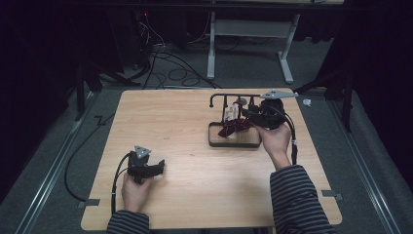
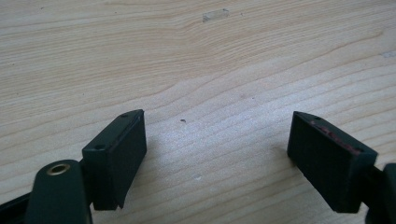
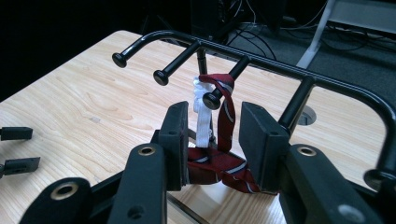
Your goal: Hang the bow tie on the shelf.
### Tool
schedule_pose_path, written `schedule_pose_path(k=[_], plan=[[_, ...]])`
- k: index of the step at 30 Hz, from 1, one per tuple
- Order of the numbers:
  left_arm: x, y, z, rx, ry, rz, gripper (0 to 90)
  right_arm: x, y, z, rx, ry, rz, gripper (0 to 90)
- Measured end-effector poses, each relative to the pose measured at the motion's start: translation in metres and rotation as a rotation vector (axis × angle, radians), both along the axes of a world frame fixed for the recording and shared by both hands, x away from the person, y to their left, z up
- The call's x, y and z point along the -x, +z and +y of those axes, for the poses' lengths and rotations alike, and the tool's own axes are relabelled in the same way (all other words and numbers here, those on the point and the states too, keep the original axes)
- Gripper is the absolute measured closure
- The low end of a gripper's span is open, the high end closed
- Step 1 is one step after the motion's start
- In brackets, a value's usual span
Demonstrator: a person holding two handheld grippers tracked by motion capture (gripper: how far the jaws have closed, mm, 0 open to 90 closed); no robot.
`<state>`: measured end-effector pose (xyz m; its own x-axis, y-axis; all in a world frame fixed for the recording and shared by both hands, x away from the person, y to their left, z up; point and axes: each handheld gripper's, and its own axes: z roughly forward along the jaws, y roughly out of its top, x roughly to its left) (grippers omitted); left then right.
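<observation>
The left gripper (image 1: 157, 168) rests on the bare table (image 1: 185, 195), jaws apart; the right gripper's (image 3: 212, 135) jaws straddle the dark-red tie (image 3: 226, 116) without pressing it, hung on a black rack peg (image 3: 226, 81) beside white cloth (image 3: 202, 116).

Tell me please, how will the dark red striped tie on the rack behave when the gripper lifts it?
The tie is probably floppy: it drapes over a peg and bunches in folds between the right gripper jaws. It looks light and may slide off the smooth peg easily. Its loose end would likely trail behind.
</observation>
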<state>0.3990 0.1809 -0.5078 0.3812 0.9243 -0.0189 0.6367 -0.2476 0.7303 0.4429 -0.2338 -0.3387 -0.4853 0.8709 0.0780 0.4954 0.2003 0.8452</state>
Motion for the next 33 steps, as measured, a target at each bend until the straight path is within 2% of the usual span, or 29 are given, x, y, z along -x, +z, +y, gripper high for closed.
schedule_pose_path(k=[10,19,23,33], plan=[[0.000,0.000,0.000,0.000,0.000,0.000,20.2,0.015,-0.002,-0.005,-0.008,0.000,-0.009,63.4],[0.000,0.000,0.000,-0.001,0.001,-0.001,20.2,0.045,-0.014,-0.011,0.019,-0.020,-0.052,64.6],[0.000,0.000,0.000,-0.001,0.002,-0.002,20.1,0.058,-0.025,-0.015,0.024,-0.028,-0.051,64.9],[0.000,0.000,0.000,-0.001,0.002,-0.003,20.1,0.068,-0.041,-0.020,0.001,-0.032,-0.024,64.6]])
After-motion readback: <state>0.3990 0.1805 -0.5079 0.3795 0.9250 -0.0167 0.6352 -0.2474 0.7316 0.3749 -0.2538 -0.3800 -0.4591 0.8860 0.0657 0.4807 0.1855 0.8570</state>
